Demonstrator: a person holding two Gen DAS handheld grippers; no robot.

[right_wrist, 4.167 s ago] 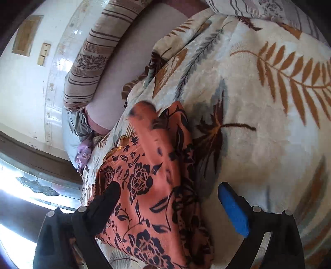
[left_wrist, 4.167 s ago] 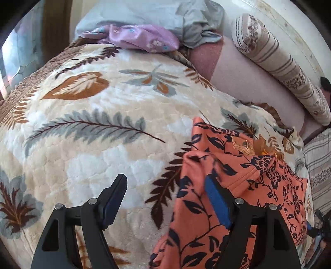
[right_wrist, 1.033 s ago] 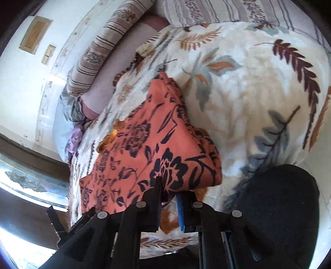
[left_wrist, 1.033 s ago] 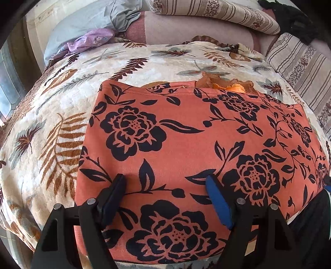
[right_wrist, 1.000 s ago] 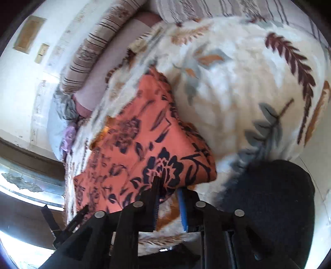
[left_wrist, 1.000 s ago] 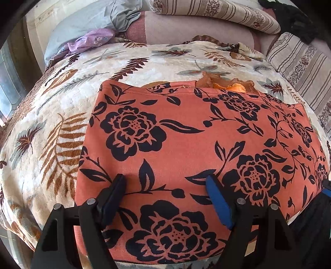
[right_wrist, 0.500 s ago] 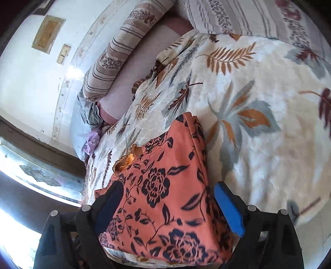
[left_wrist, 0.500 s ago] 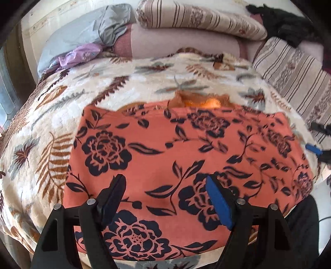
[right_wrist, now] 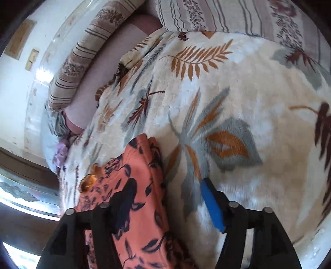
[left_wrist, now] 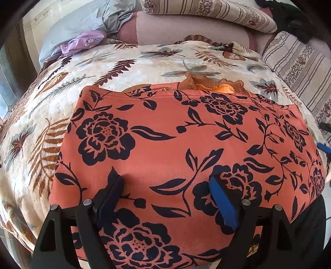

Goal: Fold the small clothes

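Note:
An orange garment with a black flower print point(left_wrist: 175, 144) lies spread flat on the leaf-patterned blanket point(left_wrist: 128, 68). A bit of frilly orange fabric point(left_wrist: 213, 83) shows at its far edge. My left gripper point(left_wrist: 165, 184) is open and empty, hovering over the garment's near part. In the right wrist view the same garment point(right_wrist: 136, 186) sits at lower left. My right gripper point(right_wrist: 165, 192) is open and empty, above the garment's right edge and the blanket point(right_wrist: 238, 103).
Striped bolster pillows point(left_wrist: 206, 10) and a striped cushion point(left_wrist: 300, 66) line the far and right sides. A grey-blue cloth point(left_wrist: 82, 22) and a purple flowered garment point(left_wrist: 84, 41) lie at the far left. A wall with a switch plate point(right_wrist: 31, 58) stands behind.
My right gripper, shut on the garment's corner a second ago, has let go, opened and moved forward over its right edge. My left gripper stayed open and pulled back slightly.

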